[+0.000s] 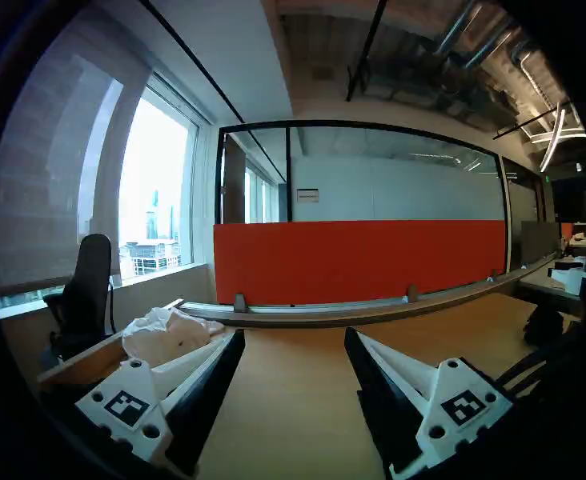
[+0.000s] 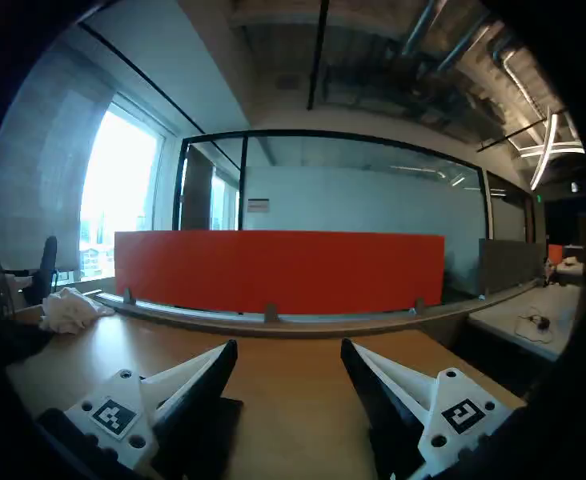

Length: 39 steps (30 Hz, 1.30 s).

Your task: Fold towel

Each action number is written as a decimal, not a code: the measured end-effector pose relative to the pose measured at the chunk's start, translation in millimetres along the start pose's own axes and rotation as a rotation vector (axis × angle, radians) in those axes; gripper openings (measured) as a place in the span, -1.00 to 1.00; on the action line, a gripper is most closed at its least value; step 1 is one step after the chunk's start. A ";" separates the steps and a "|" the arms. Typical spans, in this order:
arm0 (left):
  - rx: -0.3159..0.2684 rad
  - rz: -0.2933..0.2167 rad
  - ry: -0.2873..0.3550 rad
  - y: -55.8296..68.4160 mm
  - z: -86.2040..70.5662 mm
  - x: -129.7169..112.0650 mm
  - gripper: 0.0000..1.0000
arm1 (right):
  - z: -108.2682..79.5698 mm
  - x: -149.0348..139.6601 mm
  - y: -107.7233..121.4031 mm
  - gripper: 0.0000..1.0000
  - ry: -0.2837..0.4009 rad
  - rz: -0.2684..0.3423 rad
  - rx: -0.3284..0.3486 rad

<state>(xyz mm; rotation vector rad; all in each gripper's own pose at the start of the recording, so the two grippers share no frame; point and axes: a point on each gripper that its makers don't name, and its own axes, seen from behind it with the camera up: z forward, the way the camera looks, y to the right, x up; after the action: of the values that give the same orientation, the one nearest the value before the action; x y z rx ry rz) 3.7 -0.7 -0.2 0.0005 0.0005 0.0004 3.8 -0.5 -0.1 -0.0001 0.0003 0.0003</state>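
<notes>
Left gripper view: the left gripper [image 1: 293, 333] sits low over a wooden desk [image 1: 293, 408]. Its two black-and-white fingers [image 1: 205, 376] are spread wide w/ nothing between them but bare desktop. The towel [image 1: 169, 332], pale and crumpled in a heap, lies on the desk at approx. 8 o'clock, just beyond the left-hand finger (can't tell if they touch). A black office chair [image 1: 81, 300] stands at 9 o'clock beside a bright window [image 1: 153, 192]. An orange divider [image 1: 357, 260] runs along the desk's far edge at 12 o'clock, w/ a glass wall above it. A dark shape at 3 o'clock is too unclear to identify.

Right gripper view: the right gripper [image 2: 287, 344] is also low over the same desk [image 2: 293, 400], jaws wide apart and holding nothing. The towel [image 2: 69, 310] appears here at 9 o'clock, well apart from this gripper, near the desk's left end. The chair [image 2: 46, 268] is behind it, the window [image 2: 113, 184] at 10 o'clock. The orange divider [image 2: 277, 270] spans the middle. A white side desk [image 2: 525, 308] sits at 3 o'clock.
</notes>
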 end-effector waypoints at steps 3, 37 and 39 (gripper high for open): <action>0.002 0.002 0.003 -3.9 -1.5 22.6 0.84 | -0.9 23.2 -3.0 1.00 0.002 0.001 -0.001; -0.214 0.082 -0.123 35.1 -3.8 82.5 0.85 | 3.2 93.0 -40.3 1.00 -0.093 -0.076 0.146; -0.236 0.088 -0.138 39.5 -3.7 79.8 0.84 | 3.6 91.8 -46.4 1.00 -0.105 -0.086 0.172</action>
<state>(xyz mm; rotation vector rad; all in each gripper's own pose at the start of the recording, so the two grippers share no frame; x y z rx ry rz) 83.5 38.7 -4.0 -0.2351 -0.1371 0.0881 95.6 -46.9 3.5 0.1722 -0.1052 -0.0859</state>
